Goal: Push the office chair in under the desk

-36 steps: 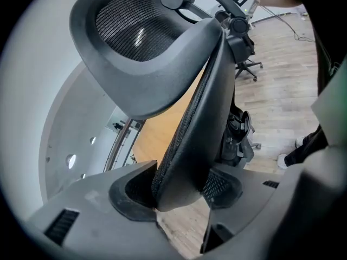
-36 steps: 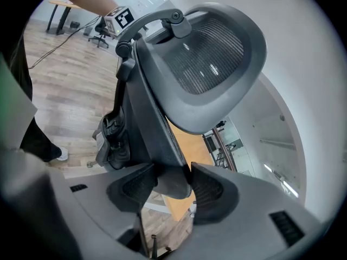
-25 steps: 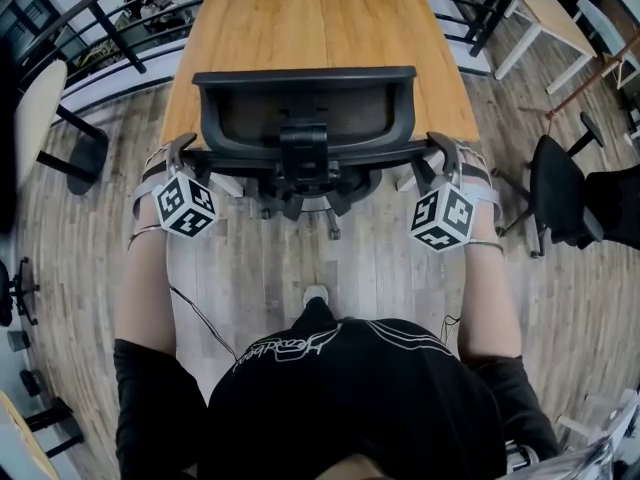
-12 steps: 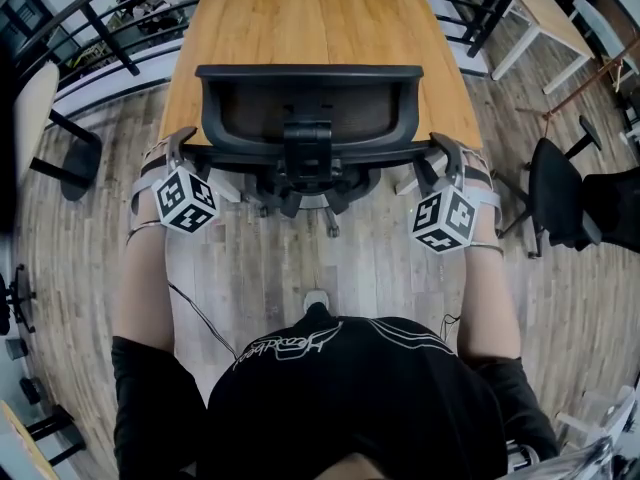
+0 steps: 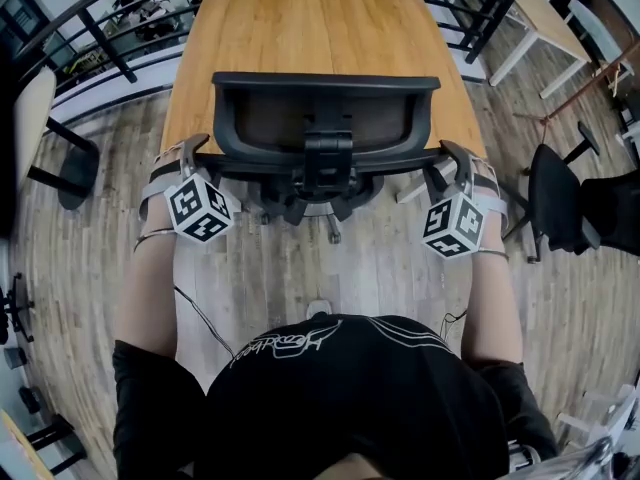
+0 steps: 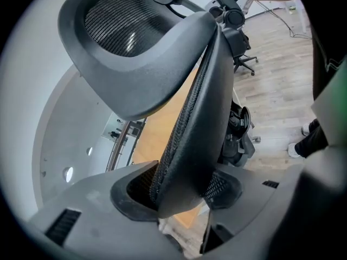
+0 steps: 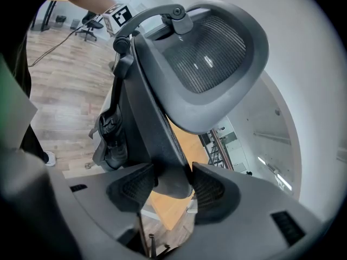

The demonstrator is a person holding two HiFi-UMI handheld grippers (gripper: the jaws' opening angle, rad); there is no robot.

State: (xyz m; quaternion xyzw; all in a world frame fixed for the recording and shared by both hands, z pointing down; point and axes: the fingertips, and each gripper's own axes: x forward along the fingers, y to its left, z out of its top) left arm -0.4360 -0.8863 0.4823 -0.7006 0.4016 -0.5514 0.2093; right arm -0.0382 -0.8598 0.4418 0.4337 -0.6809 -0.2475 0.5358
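A black mesh office chair [image 5: 325,118] stands at the near edge of the wooden desk [image 5: 310,28], its backrest toward me and its base [image 5: 320,203] partly under the desktop. My left gripper [image 5: 195,156] is shut on the backrest's left edge. In the left gripper view the backrest edge [image 6: 190,145] fills the gap of that gripper [image 6: 179,191], with both pads on it. My right gripper [image 5: 450,163] is shut on the backrest's right edge. The right gripper view shows this edge [image 7: 162,145] clamped in that gripper [image 7: 171,186]. The seat is hidden under the desk and backrest.
A black railing [image 5: 110,28] runs behind and beside the desk. Another black chair [image 5: 560,193] stands at the right and a pale chair [image 5: 40,118] at the left. A white-legged table [image 5: 555,18] is at the back right. A thin cable [image 5: 200,313] lies on the wooden floor.
The chair and both grippers on it have shifted slightly to the right and toward the desk. Both grips on the backrest are unchanged.
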